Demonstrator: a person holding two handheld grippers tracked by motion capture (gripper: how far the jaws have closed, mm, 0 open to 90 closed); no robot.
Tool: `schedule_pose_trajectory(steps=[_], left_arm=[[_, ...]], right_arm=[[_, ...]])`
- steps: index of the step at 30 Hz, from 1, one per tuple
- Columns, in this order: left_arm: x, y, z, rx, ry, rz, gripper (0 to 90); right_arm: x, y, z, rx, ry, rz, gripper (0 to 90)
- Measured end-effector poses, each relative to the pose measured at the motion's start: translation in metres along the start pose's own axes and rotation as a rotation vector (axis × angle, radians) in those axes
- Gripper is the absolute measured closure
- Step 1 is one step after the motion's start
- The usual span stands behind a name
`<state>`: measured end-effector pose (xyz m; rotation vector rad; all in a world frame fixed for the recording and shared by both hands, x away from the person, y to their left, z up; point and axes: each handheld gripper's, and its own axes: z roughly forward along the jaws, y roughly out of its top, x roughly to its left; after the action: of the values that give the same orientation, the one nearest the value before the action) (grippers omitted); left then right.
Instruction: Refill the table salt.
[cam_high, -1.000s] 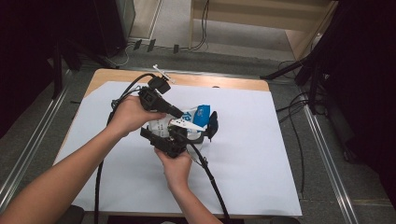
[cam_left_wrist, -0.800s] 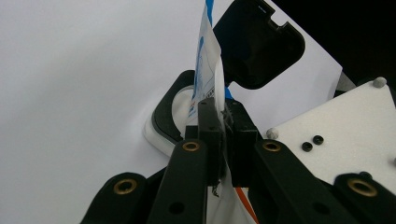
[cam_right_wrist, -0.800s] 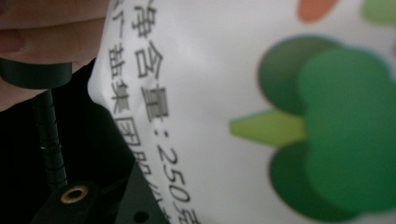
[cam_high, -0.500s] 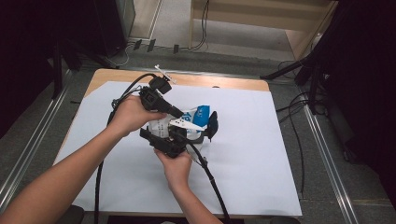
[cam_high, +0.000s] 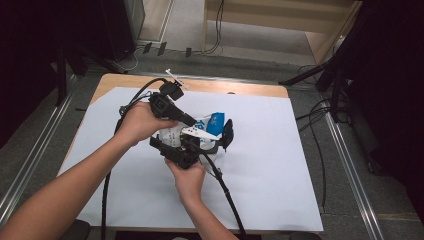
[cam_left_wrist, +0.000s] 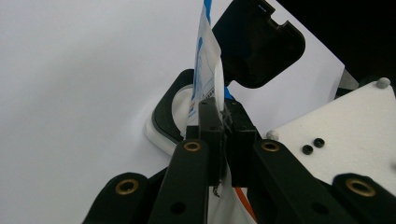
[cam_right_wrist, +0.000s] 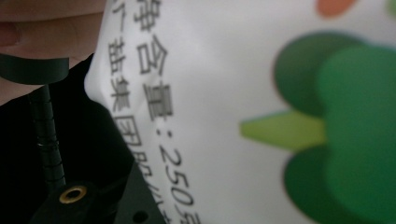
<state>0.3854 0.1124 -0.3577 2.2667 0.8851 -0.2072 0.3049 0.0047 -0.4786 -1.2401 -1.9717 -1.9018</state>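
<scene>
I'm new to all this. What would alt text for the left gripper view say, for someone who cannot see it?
Two black tongs rise from the bottom and are pinched shut on the edge of a white and blue printed bag, held upright on edge. Behind it a black ring-shaped part lies on white paper, and a white plate with small screws sits at right.

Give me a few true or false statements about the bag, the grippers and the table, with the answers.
1. The left gripper is shut on the bag's edge. True.
2. The bag is plain red. False: it is white with blue print, and the right gripper view shows green shapes on it.
3. White paper covers most of the table. True.
4. The bag lies alone at the table's right edge. False: it is held up near the middle, between both hands.
</scene>
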Motion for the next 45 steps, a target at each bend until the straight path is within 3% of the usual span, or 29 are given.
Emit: schedule_pose_trajectory(steps=[19,27,36,45], left_arm=[[-0.0008,0.0016,-0.0016,0.008,0.000,-0.001,88.6],[-0.0020,0.0039,-0.0045,0.017,-0.001,0.001,89.1],[-0.0017,0.0033,-0.0020,0.022,-0.006,-0.007,89.8],[-0.0022,0.0004,-0.0022,-0.004,-0.009,0.005,85.7]], right_arm=[[0.0003,0.0009,0.0003,-0.009,0.018,0.030,67.4],[0.0026,0.0037,0.0007,-0.012,0.012,0.007,67.5],[0.0045,0.0022,0.0001,0.017,-0.020,-0.067,66.2],[0.0025,0.0013,-0.0011,-0.003,-0.005,-0.027,69.0]])
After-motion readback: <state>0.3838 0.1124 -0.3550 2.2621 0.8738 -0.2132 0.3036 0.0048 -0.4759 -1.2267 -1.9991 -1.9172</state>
